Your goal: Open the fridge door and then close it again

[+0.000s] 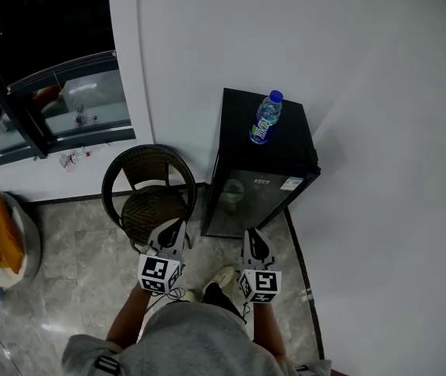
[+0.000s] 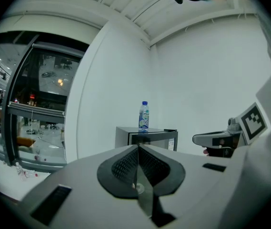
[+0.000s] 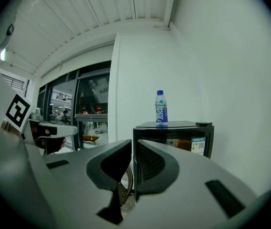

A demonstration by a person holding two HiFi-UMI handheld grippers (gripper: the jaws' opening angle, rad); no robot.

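One shut fridge (image 1: 248, 198); left tongs (image 1: 176, 225) closed — right tongs (image 1: 252, 233) ajar

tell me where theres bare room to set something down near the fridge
On the fridge, the top is bare left of and in front of the bottle. The floor is open left of the chair. Crowded: the gap between chair and fridge is narrow, and the strip right of the fridge is slim.

The head view is looking steeply down, and both gripper views are looking level from some way off, all sharing the fridge (image 1: 238, 131) and bottle (image 1: 266, 117).
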